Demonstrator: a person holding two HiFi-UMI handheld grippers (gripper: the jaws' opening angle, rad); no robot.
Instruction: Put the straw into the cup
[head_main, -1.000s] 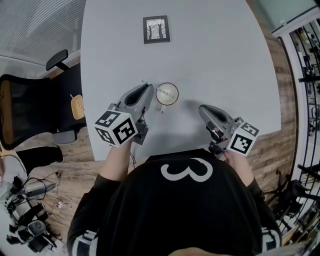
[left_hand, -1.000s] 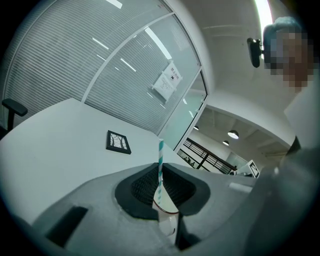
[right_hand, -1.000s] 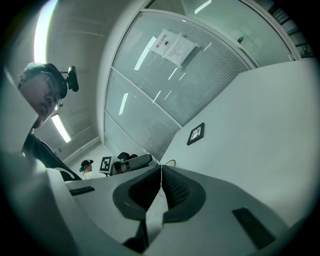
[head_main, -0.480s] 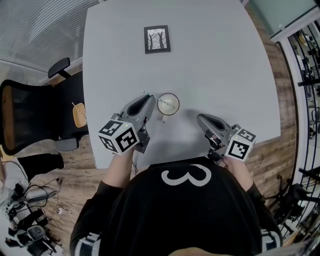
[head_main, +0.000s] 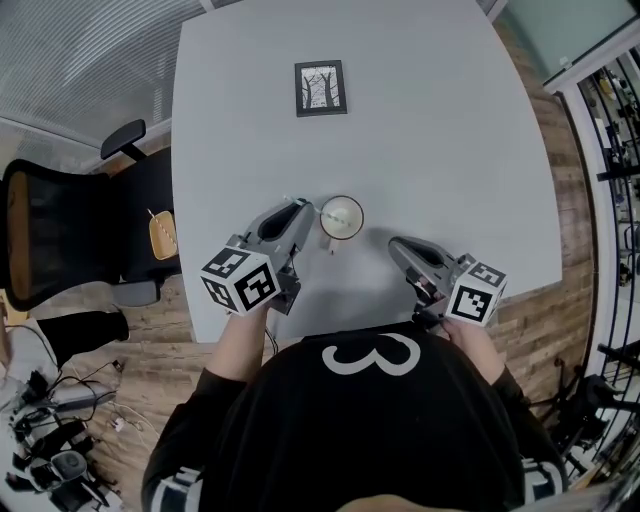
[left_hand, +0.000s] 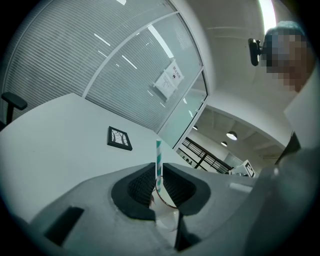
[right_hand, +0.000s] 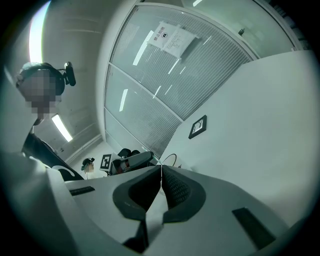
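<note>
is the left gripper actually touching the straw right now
Touching. The left gripper view shows the left gripper with both jaw pads closed against the straw, which stands upright between them.

Bright, even ceiling light; soft shadows; strong fisheye warping with dark corners.

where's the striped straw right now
In the left gripper view, the teal-and-white striped paper straw stands upright, clamped in the left gripper; in the head view that is just left of the round pale cup.
</note>
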